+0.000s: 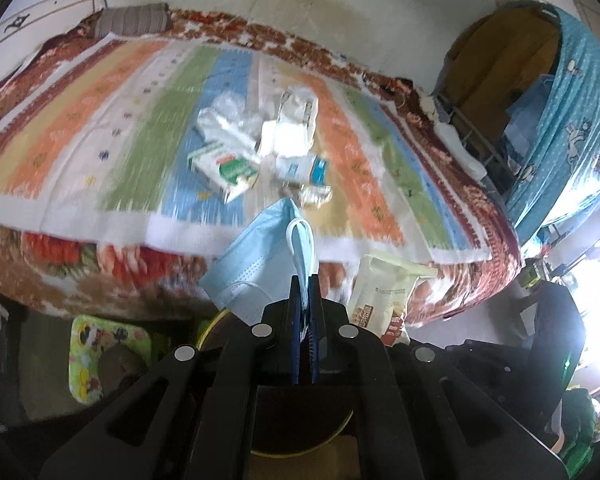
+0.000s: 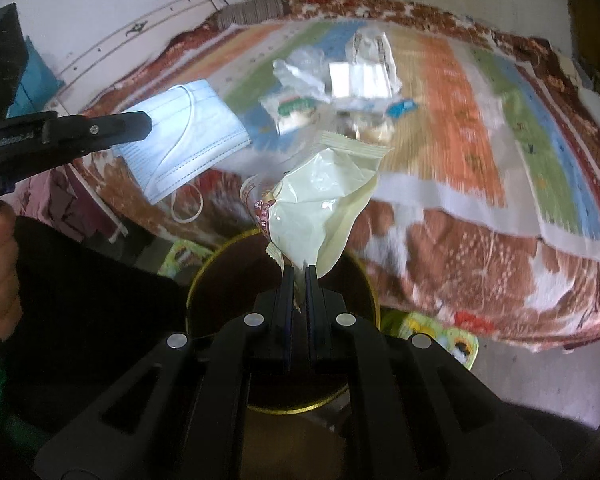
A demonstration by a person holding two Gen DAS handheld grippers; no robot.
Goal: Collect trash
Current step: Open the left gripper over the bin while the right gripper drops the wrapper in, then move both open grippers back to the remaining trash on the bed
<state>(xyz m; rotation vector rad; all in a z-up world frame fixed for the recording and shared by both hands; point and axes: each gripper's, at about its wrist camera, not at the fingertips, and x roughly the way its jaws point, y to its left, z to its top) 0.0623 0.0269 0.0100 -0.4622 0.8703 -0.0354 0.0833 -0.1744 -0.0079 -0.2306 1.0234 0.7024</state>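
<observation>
Left gripper [image 1: 305,280]: jaws nearly closed, blue face mask [image 1: 256,256] pinched by edge, hung above yellow-rimmed bin [image 2: 236,256]. Right gripper [image 2: 299,270]: jaws drawn close, narrow gap, cream snack wrapper [image 2: 324,208] clamped at lower corner, held over same bin. Remaining trash noted on striped bedspread [image 1: 100,120]: green-white carton [image 1: 224,168], clear plastic bags [image 1: 228,116], white packet [image 1: 294,120], blue-white packet [image 1: 304,168]. Frames motion-blurred.

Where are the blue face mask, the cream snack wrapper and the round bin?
face mask [image 1: 252,264]: left wrist view, its pleated panel.
snack wrapper [image 2: 324,204]: right wrist view, its crinkled middle.
bin [image 2: 208,268]: right wrist view, its yellow rim.
</observation>
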